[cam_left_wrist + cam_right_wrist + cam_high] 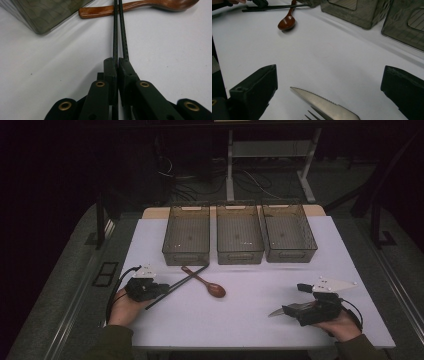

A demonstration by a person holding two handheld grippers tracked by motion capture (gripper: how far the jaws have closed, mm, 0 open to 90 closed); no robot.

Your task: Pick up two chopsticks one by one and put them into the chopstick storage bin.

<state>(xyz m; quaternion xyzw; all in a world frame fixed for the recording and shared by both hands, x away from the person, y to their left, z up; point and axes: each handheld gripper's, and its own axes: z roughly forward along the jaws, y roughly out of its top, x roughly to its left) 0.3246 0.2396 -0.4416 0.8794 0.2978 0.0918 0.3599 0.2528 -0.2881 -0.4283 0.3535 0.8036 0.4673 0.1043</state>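
Observation:
My left gripper (165, 289) (117, 61) is shut on a pair of black chopsticks (182, 282) (119, 30) near their end. The sticks run up and right across the handle of a brown wooden spoon (210, 286) (140, 6) that lies on the white table (240, 325). At the table's near right, my right gripper (295, 298) (328, 72) stands wide open. A serrated steel knife (276, 311) (322, 102) lies on the table between its jaws, apart from both, and fork tines (310, 116) show beside the blade.
Three smoky see-through bins (186, 235) (239, 236) (289, 234) stand in a row at the back of the table; nothing shows inside them. In the left gripper view one bin's corner (47, 12) is close by. Dark floor and desk legs lie beyond.

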